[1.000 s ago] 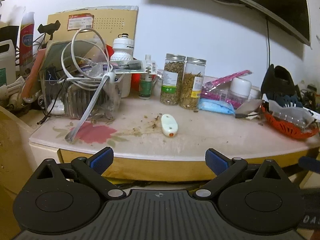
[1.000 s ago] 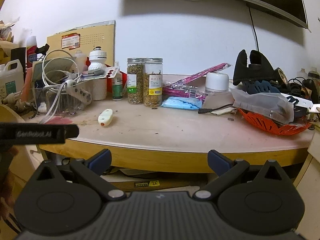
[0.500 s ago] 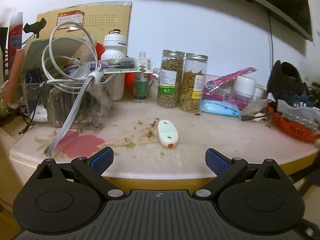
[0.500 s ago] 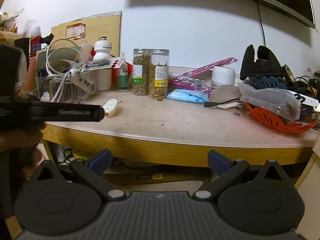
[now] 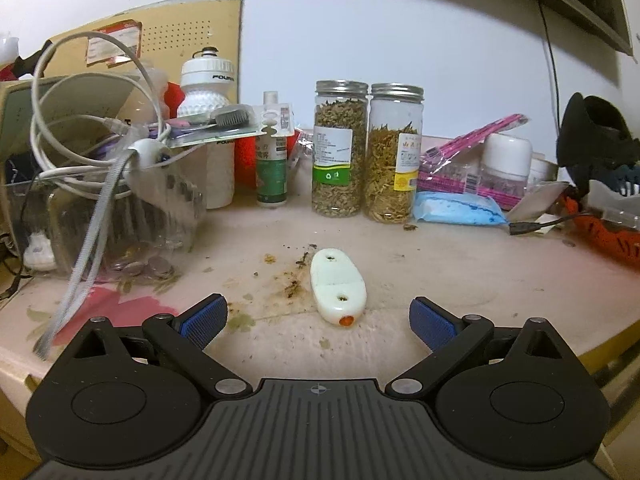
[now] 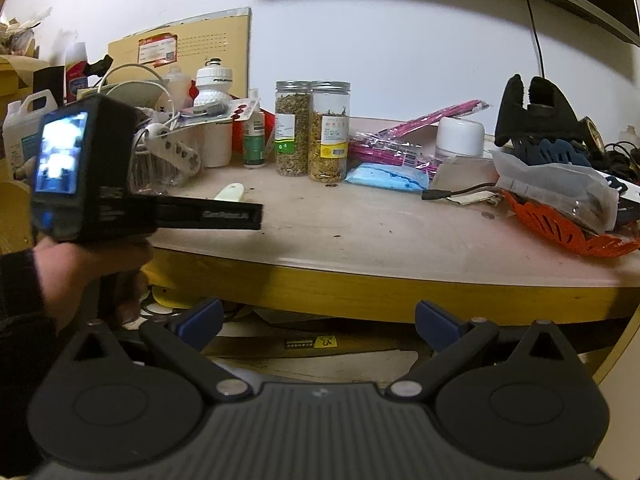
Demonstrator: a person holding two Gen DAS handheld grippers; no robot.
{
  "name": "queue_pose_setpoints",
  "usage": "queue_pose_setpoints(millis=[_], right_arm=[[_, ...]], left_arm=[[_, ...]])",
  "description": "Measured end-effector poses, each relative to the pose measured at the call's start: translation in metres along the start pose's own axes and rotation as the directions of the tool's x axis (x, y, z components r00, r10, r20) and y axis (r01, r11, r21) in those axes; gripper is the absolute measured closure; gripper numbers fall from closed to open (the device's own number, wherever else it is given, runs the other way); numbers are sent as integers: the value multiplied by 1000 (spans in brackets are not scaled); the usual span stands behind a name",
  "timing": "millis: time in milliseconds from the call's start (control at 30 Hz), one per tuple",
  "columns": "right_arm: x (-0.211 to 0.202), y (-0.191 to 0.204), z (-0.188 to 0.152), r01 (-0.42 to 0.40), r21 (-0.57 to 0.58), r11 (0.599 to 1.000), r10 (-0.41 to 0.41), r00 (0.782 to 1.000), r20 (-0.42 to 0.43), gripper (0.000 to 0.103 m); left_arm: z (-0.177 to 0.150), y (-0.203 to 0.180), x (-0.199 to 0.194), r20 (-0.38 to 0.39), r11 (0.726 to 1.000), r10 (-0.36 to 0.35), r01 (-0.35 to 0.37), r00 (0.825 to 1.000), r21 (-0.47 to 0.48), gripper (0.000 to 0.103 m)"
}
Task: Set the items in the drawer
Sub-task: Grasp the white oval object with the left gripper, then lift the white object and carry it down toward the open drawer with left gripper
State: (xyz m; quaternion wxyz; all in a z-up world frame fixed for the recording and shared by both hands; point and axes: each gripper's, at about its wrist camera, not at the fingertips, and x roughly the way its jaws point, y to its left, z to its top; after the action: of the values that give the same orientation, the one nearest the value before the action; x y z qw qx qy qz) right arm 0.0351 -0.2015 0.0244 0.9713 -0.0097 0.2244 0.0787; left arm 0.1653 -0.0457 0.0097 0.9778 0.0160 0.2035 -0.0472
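Observation:
A small white oval device with an orange tip (image 5: 338, 286) lies on the pink tabletop (image 5: 460, 272), just ahead of my left gripper (image 5: 318, 320), which is open with the device between and slightly beyond its blue fingertips. The device also shows in the right wrist view (image 6: 230, 192), partly behind the left gripper's body (image 6: 100, 184). My right gripper (image 6: 318, 320) is open and empty, held below and in front of the table's yellow front edge (image 6: 400, 292). No drawer is in view.
Two glass jars of dried herbs (image 5: 366, 156), a green bottle (image 5: 272, 160), a white sports bottle (image 5: 208, 92), a clear box with cables and a power strip (image 5: 116, 184), a blue packet (image 5: 456, 208) and an orange basket (image 6: 560, 228) crowd the table's back and sides.
My left gripper has moved forward and up over the table edge toward the white device, which now sits close between its fingertips. The right gripper has shifted slightly; the left hand now fills its left side.

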Motion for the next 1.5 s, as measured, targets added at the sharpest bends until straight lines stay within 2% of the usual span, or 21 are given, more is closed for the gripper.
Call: queue_pose_setpoints(millis=[333, 400, 467, 500, 567, 900, 1500], right_arm=[[5, -2, 3, -19, -7, 1000, 19, 1000, -8, 0], [5, -3, 3, -24, 4, 1000, 24, 1000, -14, 0], [6, -4, 3, -28, 9, 1000, 28, 999, -18, 0], [6, -4, 3, -28, 9, 1000, 28, 999, -19, 0], [6, -4, 2, -27, 9, 1000, 27, 999, -22, 0], [8, -4, -2, -13, 5, 1000, 13, 999, -40, 0], [14, -5, -15, 38, -6, 999, -38, 996, -77, 0]], left_arm=[[1, -3, 21, 4, 1000, 6, -6, 1000, 17, 3], [2, -3, 23, 11, 1000, 0, 0, 1000, 22, 16], [3, -5, 22, 24, 999, -6, 5, 1000, 44, 67], [4, -7, 22, 24, 998, -3, 2, 1000, 59, 72], [5, -11, 21, 23, 996, 6, -8, 1000, 87, 74], [6, -9, 4, 13, 998, -16, 15, 1000, 68, 74], [-2, -2, -80, 5, 994, -91, 90, 996, 60, 74]])
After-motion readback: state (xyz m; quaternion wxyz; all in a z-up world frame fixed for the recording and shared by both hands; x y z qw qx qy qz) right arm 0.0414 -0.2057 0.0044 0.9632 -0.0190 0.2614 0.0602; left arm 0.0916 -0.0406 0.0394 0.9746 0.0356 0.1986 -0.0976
